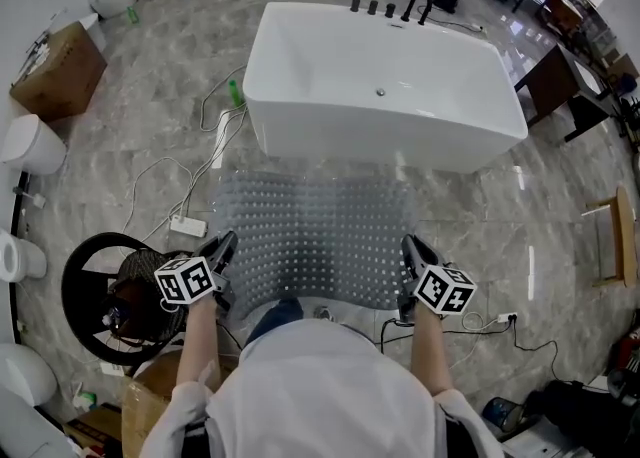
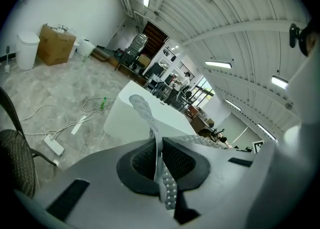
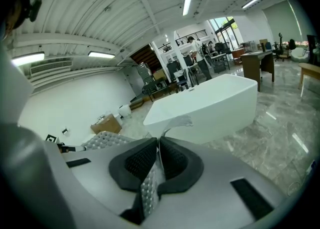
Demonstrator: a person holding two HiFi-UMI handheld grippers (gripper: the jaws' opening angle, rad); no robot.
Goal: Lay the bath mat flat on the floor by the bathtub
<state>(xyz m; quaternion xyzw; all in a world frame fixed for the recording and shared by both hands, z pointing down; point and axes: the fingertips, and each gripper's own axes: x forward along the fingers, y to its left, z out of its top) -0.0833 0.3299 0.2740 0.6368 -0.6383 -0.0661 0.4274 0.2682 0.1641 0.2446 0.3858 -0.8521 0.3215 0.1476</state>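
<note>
A clear, studded bath mat [image 1: 310, 236] is stretched out in front of the white bathtub [image 1: 380, 81], its far edge near the tub's base. My left gripper [image 1: 222, 249] is shut on the mat's near left corner, and the mat's edge [image 2: 159, 165] runs pinched between its dark pads. At the near right corner my right gripper [image 1: 408, 251] is shut on the mat, a strip of it [image 3: 152, 178] caught between the pads. The tub [image 2: 142, 118] shows ahead in the left gripper view and the same tub [image 3: 210, 108] in the right gripper view.
White cables and a power strip [image 1: 187, 226] lie on the marble floor left of the mat. A black round-based chair [image 1: 125, 291] stands at my left. A cardboard box [image 1: 58, 71] and toilets [image 1: 30, 144] line the left wall. More cable [image 1: 490, 324] lies at right.
</note>
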